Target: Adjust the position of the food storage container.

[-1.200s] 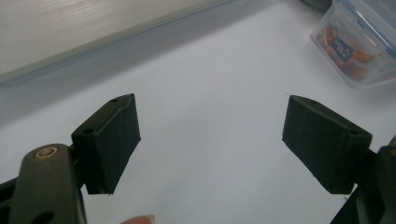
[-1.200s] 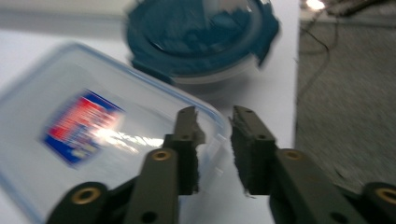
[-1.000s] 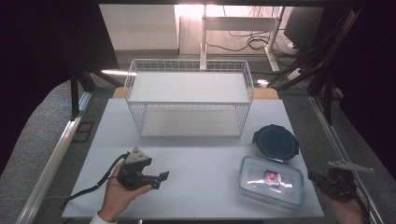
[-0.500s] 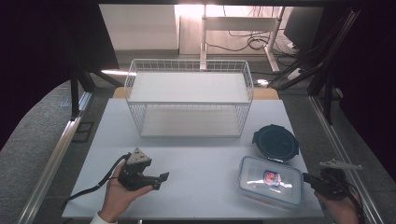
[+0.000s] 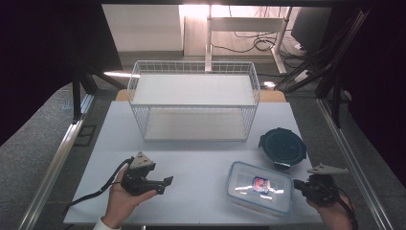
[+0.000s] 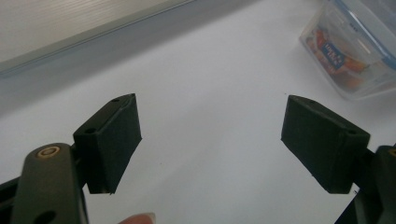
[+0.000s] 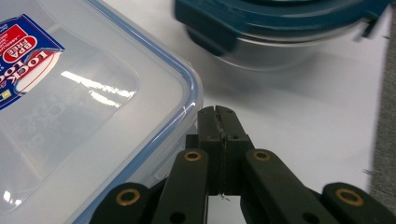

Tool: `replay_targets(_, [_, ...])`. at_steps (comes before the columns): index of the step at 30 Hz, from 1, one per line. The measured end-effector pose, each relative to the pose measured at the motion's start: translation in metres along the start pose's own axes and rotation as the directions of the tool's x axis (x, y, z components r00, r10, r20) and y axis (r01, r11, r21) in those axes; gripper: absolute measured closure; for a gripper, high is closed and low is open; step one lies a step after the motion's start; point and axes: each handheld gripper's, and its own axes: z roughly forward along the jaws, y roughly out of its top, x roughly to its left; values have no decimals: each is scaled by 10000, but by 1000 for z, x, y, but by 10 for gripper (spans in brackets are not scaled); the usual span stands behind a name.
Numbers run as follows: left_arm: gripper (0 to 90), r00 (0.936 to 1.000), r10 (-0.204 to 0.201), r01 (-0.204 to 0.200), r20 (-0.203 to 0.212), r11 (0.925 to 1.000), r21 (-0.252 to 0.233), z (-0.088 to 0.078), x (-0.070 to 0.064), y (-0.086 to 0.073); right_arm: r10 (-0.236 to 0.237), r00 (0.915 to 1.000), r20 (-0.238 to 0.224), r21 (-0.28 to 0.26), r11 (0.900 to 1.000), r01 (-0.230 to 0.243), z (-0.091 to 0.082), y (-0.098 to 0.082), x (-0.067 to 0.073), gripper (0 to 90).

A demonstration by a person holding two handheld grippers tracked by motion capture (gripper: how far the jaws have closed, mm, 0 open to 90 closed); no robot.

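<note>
A clear rectangular food box (image 5: 259,187) with a blue-rimmed lid and a red label lies on the white table (image 5: 201,163) at the front right. Its corner (image 6: 348,51) shows in the left gripper view and its lid (image 7: 70,93) in the right gripper view. A round container with a dark blue lid (image 5: 282,146) stands just behind it, also seen as the round container (image 7: 280,28). My left gripper (image 5: 165,184), held at the front left, is open with bare table between its pads (image 6: 114,140). My right gripper (image 5: 297,184) is shut on nothing, its tips (image 7: 218,119) right beside the box's right edge.
A white wire basket shelf (image 5: 194,103) with two levels stands at the back middle of the table. Dark metal frame legs flank the table. The table's front edge runs just below both hands.
The right gripper has moved left toward the clear box and now sits next to its right edge. The left hand has stayed put.
</note>
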Motion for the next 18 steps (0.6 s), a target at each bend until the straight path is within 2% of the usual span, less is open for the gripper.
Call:
replay_targets(2, [195,10000,-6,6,2,10000,3,0,1,0,-119,9999,-18,7,9999,119,2,3,8,892])
replay_targets(3, [195,10000,-6,6,2,10000,3,0,1,0,-119,9999,-18,7,9999,119,2,3,8,892])
replay_targets(4, [194,10000,5,-5,13,10000,31,0,1,0,-213,9997,-100,-21,9998,213,4,6,16,892])
replay_targets(7, [194,10000,13,-13,30,10000,77,0,1,-1,-251,9996,-105,-72,9997,251,5,8,22,892])
replay_targets(10, [193,10000,43,-43,32,9999,155,2,1,-1,-228,9996,-168,-93,9997,226,6,8,24,892])
replay_targets(12, [193,10000,32,-33,28,9999,162,2,1,-1,-125,9989,-445,-40,9999,123,3,6,22,892])
replay_targets(14, [193,10000,24,-24,19,9999,158,2,1,-1,88,9988,-478,-36,10000,-89,-2,0,18,892])
replay_targets(17, [193,10000,28,-29,18,9998,193,3,0,-2,144,9986,-518,122,9998,-138,-5,-9,16,892])
replay_targets(18, [192,10000,59,-59,30,9997,235,4,0,-2,239,9979,-597,303,9993,-221,-4,-17,16,891])
